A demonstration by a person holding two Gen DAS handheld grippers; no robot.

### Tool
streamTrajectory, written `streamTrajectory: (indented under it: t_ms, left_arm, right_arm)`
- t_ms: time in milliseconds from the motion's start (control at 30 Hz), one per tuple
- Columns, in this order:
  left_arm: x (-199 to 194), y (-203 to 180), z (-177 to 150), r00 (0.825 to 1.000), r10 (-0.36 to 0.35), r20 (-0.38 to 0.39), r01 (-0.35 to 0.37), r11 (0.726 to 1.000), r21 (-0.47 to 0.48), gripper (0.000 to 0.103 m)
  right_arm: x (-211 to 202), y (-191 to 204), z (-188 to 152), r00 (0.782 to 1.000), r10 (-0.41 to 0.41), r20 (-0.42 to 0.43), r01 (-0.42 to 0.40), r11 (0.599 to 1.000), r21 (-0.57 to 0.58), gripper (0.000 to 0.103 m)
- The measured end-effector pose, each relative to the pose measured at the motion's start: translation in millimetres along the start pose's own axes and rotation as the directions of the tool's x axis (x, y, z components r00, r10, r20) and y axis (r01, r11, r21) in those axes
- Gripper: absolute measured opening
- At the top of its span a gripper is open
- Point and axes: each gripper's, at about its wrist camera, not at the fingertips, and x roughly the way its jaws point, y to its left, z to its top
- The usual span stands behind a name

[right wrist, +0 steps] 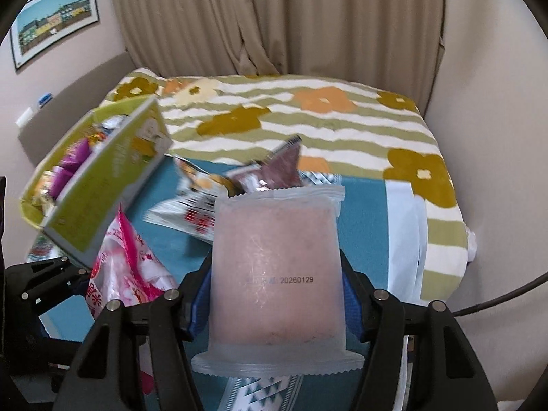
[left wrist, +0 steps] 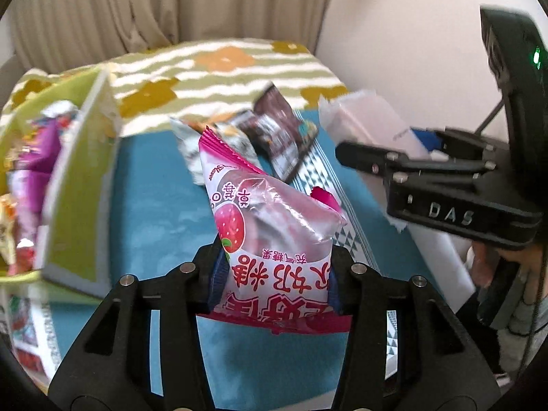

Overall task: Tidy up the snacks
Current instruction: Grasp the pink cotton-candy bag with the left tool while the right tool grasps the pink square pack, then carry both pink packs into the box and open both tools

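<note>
Both jaws pinch packets: pink packet (left wrist: 274, 239); frosted packet (right wrist: 277, 274).

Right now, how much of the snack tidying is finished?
Partly done: the green box already holds several snacks. In hand: the left claw grips a pink strawberry candy bag, and the right claw grips a frosted pink packet. Left: the dark wrapper and orange-and-white packets on the blue cloth.

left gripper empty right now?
No: the left gripper has its jaws shut on a pink strawberry candy bag, lifted above the blue cloth.
</note>
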Motion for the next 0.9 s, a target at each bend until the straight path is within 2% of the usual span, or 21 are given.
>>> streamTrajectory:
  t_ms: [267, 500, 700, 900]
  left_arm:
    - [-69, 49, 22, 0.992, 0.093, 0.084, -0.085, 0.992, -0.095, 0.042]
    - [-107, 122, 49, 0.978, 0.154, 0.144, -0.131, 0.98, -0.153, 0.042]
    - [-109, 194, 77, 0.978, 0.153, 0.144, -0.131, 0.98, -0.149, 0.042]
    - [-94, 270, 107, 0.986, 0.123, 0.111, -0.108, 0.985, -0.138, 0.042]
  right_arm:
    - [-28, 39, 26, 0.993, 0.107, 0.052, -0.105, 0.994, -0.037, 0.058]
    - [-35, 91, 56, 0.978, 0.187, 0.09, -0.18, 0.98, -0.082, 0.058]
    - [-18, 148, 93, 0.968, 0.225, 0.113, -0.217, 0.973, -0.078, 0.058]
    - [14, 198, 131, 0.973, 0.206, 0.102, -0.202, 0.978, -0.048, 0.058]
